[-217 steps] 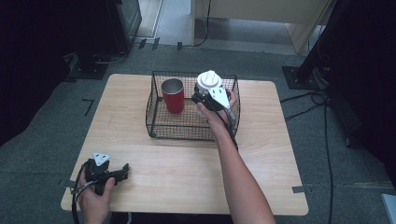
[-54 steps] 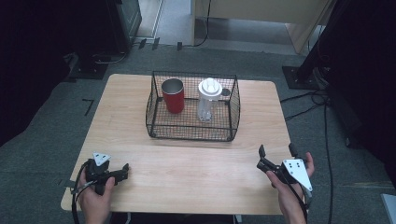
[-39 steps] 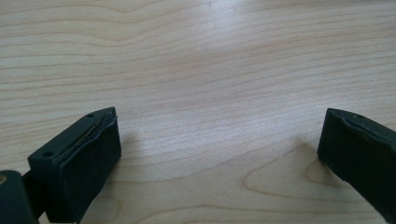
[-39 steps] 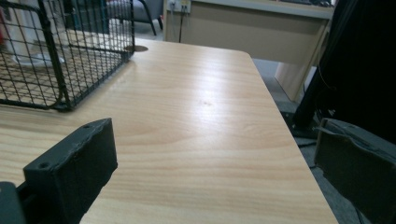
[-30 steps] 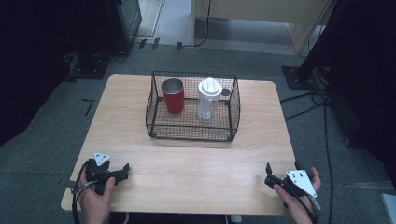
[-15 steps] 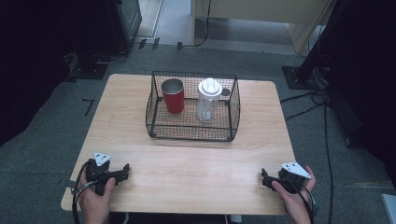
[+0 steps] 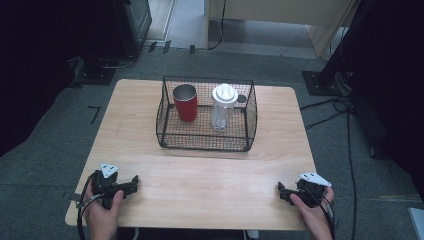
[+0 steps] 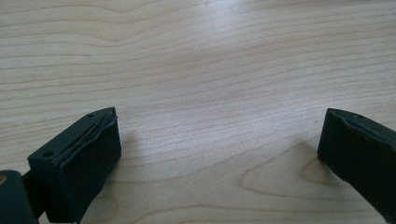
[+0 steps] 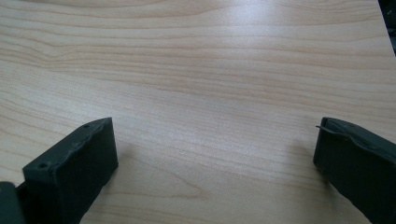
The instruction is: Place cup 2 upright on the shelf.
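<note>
1. Resting at the lower left of the high view, the left gripper (image 7: 131, 184) sits on the wooden surface (image 7: 210, 175) in the person's left hand (image 7: 102, 212); fingers released, spread wide, nothing between them.
2. Left gripper view: both black fingers (image 8: 79, 163) stand far apart at the bottom corners, bare wood grain between.
3. The right gripper (image 7: 281, 192) sits at the lower right of the high view, near the front edge of the surface, held by the right hand (image 7: 312, 212); fingers released, grasping nothing.
4. Right gripper view: fingers (image 9: 74, 170) wide apart at the lower left and lower right, bare wood between.
5. The black wire basket (image 7: 170, 135) stands at upper centre of the high view, well apart from both grippers.
6. Inside the basket: the red cup (image 7: 185, 102) upright on the left side, the clear bottle (image 7: 223, 107) with a white lid upright on the right side, the 2 near each other but apart.
7. Cables trail from each gripper off the bottom edge of the frame.
</note>
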Motion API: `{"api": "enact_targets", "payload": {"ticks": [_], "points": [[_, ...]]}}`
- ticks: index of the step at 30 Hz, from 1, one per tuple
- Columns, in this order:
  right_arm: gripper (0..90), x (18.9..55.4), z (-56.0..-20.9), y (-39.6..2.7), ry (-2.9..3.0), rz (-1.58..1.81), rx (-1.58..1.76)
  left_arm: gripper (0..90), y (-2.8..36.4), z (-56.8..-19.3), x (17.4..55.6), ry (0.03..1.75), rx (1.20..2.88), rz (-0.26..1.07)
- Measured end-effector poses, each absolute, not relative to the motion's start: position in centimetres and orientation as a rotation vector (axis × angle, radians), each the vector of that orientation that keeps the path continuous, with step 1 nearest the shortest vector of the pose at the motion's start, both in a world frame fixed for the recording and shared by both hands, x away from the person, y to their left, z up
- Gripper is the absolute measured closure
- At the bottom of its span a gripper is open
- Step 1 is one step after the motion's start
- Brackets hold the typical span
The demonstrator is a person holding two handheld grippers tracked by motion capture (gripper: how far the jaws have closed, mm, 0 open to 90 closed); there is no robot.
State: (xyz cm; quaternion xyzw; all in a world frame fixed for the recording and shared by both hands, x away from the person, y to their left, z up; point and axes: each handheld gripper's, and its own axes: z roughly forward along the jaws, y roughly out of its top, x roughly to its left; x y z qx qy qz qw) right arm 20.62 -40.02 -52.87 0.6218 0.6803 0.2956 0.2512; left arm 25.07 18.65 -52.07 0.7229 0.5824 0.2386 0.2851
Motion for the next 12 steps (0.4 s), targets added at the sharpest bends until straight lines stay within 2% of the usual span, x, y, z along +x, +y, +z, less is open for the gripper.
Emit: {"api": "enact_targets", "payload": {"ticks": [12], "points": [[0.0, 20.60, -52.86, -40.01, 1.850, 0.805, 1.695, 0.0, 18.64, -52.08, 25.08, 1.557, 1.932, 0.638]]}}
